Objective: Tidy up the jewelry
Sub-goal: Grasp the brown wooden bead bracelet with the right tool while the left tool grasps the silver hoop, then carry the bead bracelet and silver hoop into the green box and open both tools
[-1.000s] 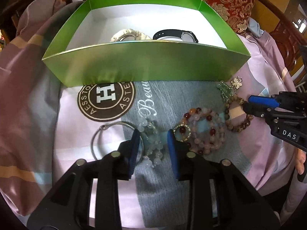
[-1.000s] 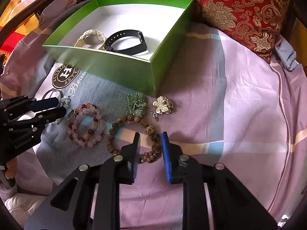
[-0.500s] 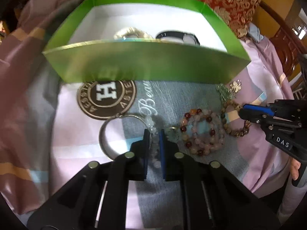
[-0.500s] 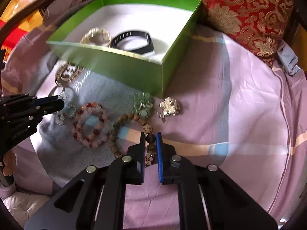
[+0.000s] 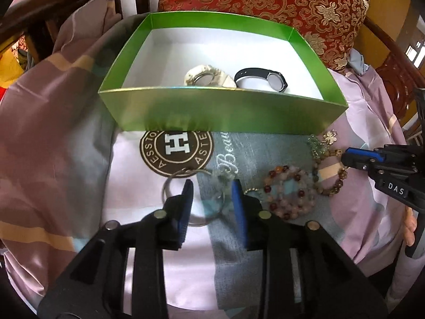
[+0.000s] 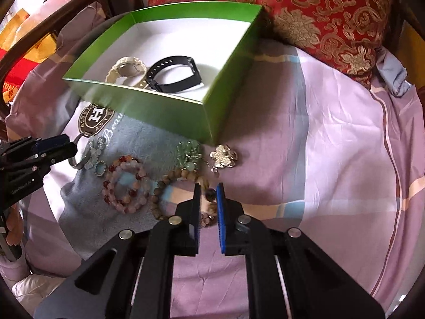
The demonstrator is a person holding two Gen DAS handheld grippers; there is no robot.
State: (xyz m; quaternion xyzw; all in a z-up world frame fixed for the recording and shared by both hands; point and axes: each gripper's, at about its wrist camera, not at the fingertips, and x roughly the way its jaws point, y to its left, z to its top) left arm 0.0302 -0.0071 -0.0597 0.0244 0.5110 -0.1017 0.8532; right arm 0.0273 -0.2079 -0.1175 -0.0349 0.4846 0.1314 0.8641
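Below green box (image 5: 220,111), at 6 o'clock: left gripper (image 5: 212,186) wide around silver bangle (image 5: 191,202). Right gripper (image 6: 208,194) narrow, pinching brown bead bracelet (image 6: 162,188).

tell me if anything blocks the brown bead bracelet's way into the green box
Only the green box near wall stands between; the brown bead bracelet at the right tool must go over it. Inside, watches sit left; right side is bare.
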